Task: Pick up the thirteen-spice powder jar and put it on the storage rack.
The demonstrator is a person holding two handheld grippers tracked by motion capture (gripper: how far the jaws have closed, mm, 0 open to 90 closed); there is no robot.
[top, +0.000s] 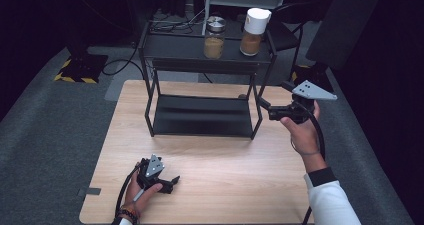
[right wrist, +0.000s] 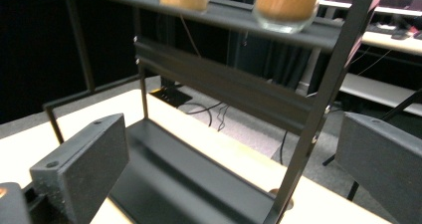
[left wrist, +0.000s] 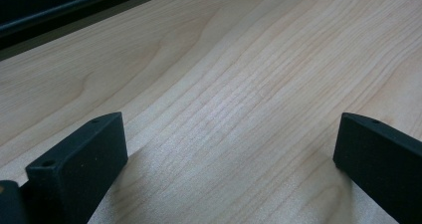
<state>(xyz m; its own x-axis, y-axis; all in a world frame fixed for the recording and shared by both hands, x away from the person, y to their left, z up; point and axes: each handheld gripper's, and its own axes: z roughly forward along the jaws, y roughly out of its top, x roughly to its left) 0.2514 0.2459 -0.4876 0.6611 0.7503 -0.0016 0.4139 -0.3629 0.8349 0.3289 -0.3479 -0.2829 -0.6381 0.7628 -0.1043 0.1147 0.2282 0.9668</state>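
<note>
L tool (top: 170,181) is resting low on the wood worktop (top: 225,175), near the front edge. Its jaws are standing wide apart w/ nothing between them, just bare wood.

Going right: a black rack (top: 200,116) is sitting at the back of the worktop. On its top shelf two jars are standing, near each other but not touching. The steel-lid jar (top: 214,37) is on the left, w/ tan stuff inside. The white-lid jar (top: 251,31) is on the right, w/ brown stuff inside.

R tool (top: 263,104) is hanging in the air by the rack's front right leg, pointing at the rack. Its jaws are wide apart too, holding nothing. The white-lid jar is closest to it, up above.

That jar looks like glass, so prob. hard, smooth, a bit slippery, and breakable. It is looking about half full, so not too heavy. Best spot to grab: the round body below the lid, squeezing from both sides, keeping it upright.
</note>
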